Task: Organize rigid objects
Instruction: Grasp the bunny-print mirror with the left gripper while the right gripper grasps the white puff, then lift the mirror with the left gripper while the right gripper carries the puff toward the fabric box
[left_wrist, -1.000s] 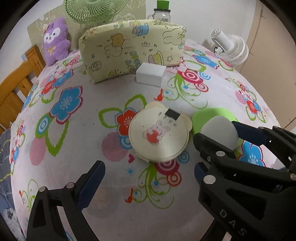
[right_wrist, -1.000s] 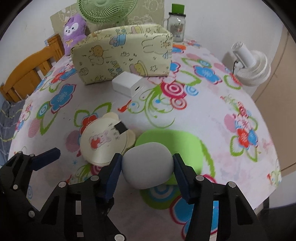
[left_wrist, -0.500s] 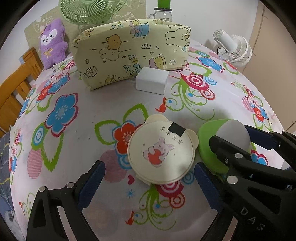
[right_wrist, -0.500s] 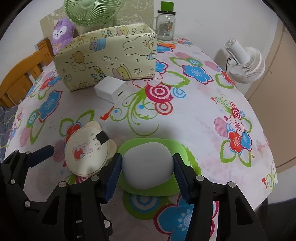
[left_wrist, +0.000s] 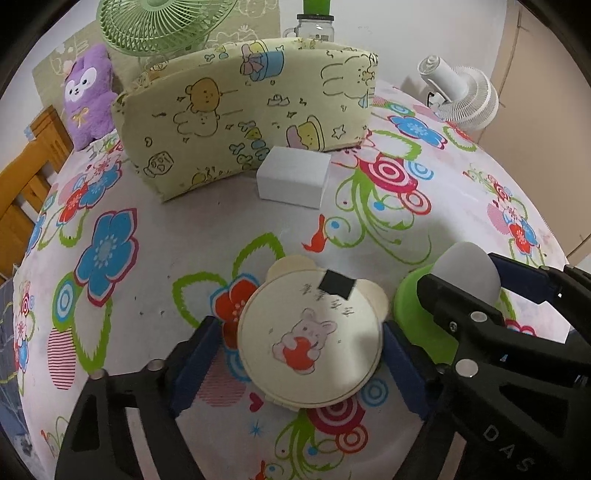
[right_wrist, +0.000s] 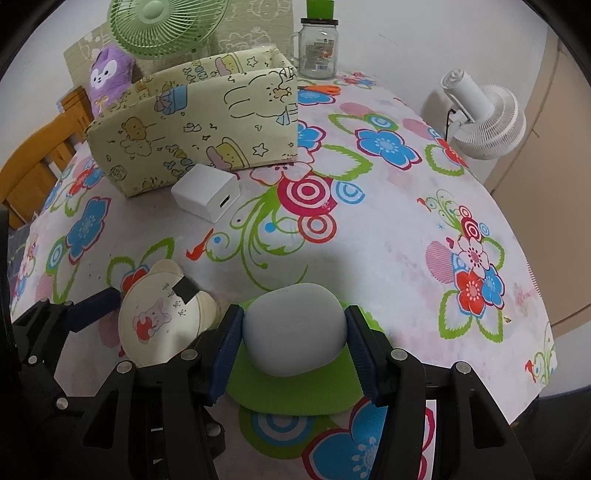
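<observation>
A cream bear-shaped compact (left_wrist: 310, 339) with a bunny picture lies on the flowered tablecloth; my left gripper (left_wrist: 295, 354) has closed on its sides, blue pads touching it. It also shows in the right wrist view (right_wrist: 159, 317). My right gripper (right_wrist: 291, 343) is shut on a grey rounded top (right_wrist: 295, 328) that sits on a green base (right_wrist: 295, 391), also in the left wrist view (left_wrist: 465, 269). A white charger block (left_wrist: 293, 177) (right_wrist: 207, 197) lies in front of the yellow cartoon-print box (left_wrist: 243, 110) (right_wrist: 199, 118).
A purple plush (left_wrist: 88, 96), a green fan (left_wrist: 162, 22) and a glass jar (right_wrist: 317, 48) stand behind the box. Orange scissors (right_wrist: 319, 89) lie near the jar. A white fan (right_wrist: 484, 118) stands off the table's right. A wooden chair (left_wrist: 26, 177) is at left.
My left gripper moved forward and closed around the bear compact, which was in front of open fingers before. My right gripper kept its hold on the grey top and shifted slightly right.
</observation>
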